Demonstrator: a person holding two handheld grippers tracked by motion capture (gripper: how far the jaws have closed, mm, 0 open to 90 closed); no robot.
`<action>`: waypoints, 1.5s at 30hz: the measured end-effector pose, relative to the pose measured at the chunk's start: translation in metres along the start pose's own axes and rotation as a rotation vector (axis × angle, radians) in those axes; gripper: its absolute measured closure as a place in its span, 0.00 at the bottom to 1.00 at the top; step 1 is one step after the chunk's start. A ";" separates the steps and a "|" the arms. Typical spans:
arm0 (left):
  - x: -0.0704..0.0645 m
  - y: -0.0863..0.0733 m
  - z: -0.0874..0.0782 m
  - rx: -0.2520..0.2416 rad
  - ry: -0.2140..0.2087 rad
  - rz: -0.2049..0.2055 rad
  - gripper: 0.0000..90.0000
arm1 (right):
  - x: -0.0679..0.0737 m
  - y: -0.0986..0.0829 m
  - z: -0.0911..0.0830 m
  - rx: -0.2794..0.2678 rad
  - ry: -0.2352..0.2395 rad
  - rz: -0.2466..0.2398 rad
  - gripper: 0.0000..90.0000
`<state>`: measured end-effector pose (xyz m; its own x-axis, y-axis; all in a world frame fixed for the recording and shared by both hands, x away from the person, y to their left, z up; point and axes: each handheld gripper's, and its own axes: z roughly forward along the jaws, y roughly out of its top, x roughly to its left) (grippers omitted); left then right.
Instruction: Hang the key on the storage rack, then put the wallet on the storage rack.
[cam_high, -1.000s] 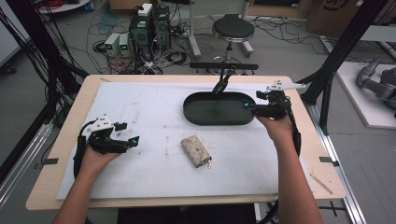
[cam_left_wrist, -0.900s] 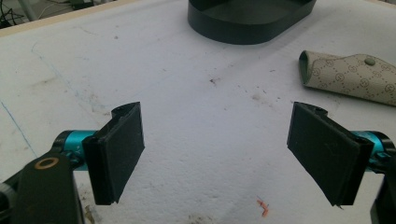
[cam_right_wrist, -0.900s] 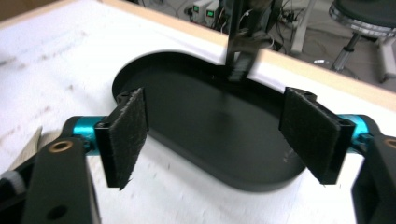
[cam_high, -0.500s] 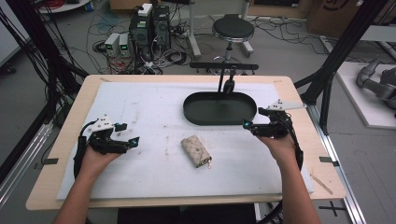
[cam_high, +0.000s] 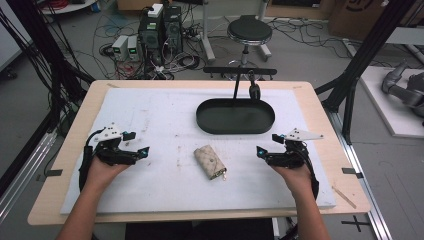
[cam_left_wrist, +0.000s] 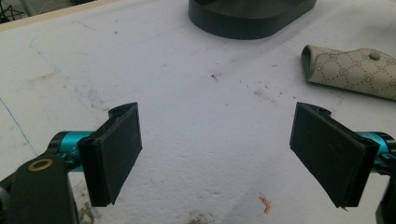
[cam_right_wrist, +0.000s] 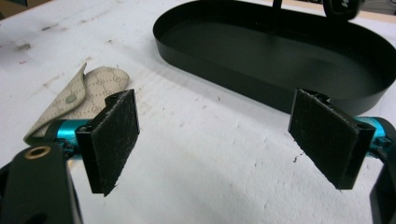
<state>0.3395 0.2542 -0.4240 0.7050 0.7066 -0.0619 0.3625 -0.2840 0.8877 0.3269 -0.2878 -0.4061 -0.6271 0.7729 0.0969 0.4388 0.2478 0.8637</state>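
Both claws are held spread and empty over the white worktop (cam_high: 150, 115), the left claw (cam_high: 140, 150) at the left and the right claw (cam_high: 261, 150) at the right. Between them, apart from both, the beige key pouch (cam_high: 210, 162) is laid flat. The black oval tray (cam_high: 235, 116) is set just beyond it, on the far side.

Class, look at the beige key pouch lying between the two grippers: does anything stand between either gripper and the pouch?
Nothing visible does. The key pouch lies alone on the white mat, with bare mat between it and the left gripper and the right gripper. Both have their jaws wide open. The black tray sits farther back, out of both paths.
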 end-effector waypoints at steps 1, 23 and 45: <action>0.000 0.000 0.000 -0.003 -0.001 0.000 0.19 | 0.000 -0.001 -0.001 0.001 0.000 0.000 0.19; -0.003 -0.001 0.001 0.018 -0.021 0.026 0.19 | -0.004 -0.009 0.001 -0.010 -0.025 0.031 0.19; 0.005 -0.008 -0.018 0.008 0.023 0.009 0.19 | 0.023 0.003 0.012 0.005 -0.007 0.011 0.19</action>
<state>0.3289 0.2716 -0.4225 0.6937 0.7190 -0.0432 0.3612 -0.2954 0.8845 0.3217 -0.2626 -0.4075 -0.6178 0.7796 0.1025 0.4485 0.2424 0.8603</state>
